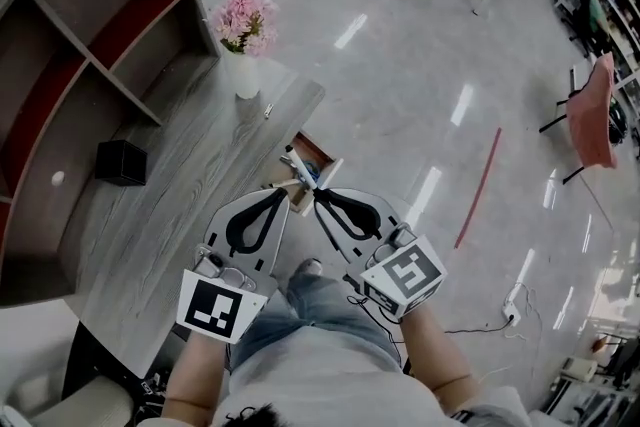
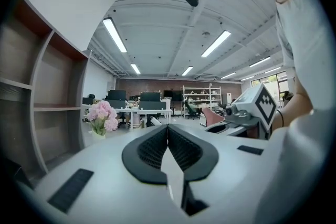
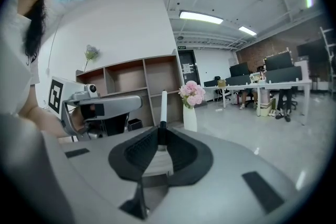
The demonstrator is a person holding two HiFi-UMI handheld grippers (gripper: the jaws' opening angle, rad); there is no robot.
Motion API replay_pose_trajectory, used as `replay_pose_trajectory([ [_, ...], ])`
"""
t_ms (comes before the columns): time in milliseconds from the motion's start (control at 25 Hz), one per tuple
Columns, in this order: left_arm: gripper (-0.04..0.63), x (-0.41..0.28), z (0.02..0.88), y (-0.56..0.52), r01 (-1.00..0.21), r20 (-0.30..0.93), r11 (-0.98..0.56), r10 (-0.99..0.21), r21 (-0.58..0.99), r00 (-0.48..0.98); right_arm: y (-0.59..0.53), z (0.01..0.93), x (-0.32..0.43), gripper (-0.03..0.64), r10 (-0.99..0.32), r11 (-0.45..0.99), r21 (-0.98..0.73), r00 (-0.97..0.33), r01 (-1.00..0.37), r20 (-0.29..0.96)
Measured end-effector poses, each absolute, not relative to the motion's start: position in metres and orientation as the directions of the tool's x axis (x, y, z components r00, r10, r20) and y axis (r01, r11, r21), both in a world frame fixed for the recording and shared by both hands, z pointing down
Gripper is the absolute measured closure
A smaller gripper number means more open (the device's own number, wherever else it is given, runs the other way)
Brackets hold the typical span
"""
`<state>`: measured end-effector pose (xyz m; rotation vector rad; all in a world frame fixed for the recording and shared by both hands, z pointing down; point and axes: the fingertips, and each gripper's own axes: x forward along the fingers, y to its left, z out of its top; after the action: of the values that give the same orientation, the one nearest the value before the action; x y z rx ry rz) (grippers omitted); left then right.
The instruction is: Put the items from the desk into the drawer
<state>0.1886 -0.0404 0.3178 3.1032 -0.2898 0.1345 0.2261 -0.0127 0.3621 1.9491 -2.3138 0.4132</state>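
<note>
Pinching a white pen (image 3: 163,105) in the right gripper (image 3: 160,132); jaws closed on its dark lower end at their very tips, white barrel sticking straight out past them. Shut on nothing in the left gripper (image 2: 168,131); ribbed pads pressed together along their length, no gap showing.

Held side by side in front of the person's body in the head view, both pointing away, tips near each other but apart; left one at the edge of the grey wood-grain counter (image 1: 190,185), right one just off it, over the floor side.

Pulled open under that counter edge: the drawer (image 1: 316,147), wooden inside, contents too small to make out; pen lying across it in the head view, height above it not to be judged.

On the counter, well apart from the grippers: a white vase (image 1: 246,75) with pink flowers (image 1: 245,20) toward the far end; a slim small object (image 1: 268,111) just beside the vase near the edge, too small to identify; a black box (image 1: 121,162) toward the shelf side.

Along the counter's far side: an open shelf unit (image 1: 90,45) with several compartments.
</note>
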Motion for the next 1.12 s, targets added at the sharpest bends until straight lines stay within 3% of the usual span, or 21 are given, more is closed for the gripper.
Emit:
replay_pose_trajectory([
  [600,0.584,0.234,0.323,-0.064,-0.117,0.104,-0.993,-0.116,0.002,0.988,-0.040,0.418,0.272,0.555,-0.955,0.056,-0.190,-0.108,-0.980,0.275],
  [1120,0.584,0.249,0.371,-0.101,-0.018,0.182,-0.997,-0.004,0.074,0.983,-0.068,0.531,0.279,0.555,-0.884,-0.069,-0.254,-0.059,-0.965,0.463],
])
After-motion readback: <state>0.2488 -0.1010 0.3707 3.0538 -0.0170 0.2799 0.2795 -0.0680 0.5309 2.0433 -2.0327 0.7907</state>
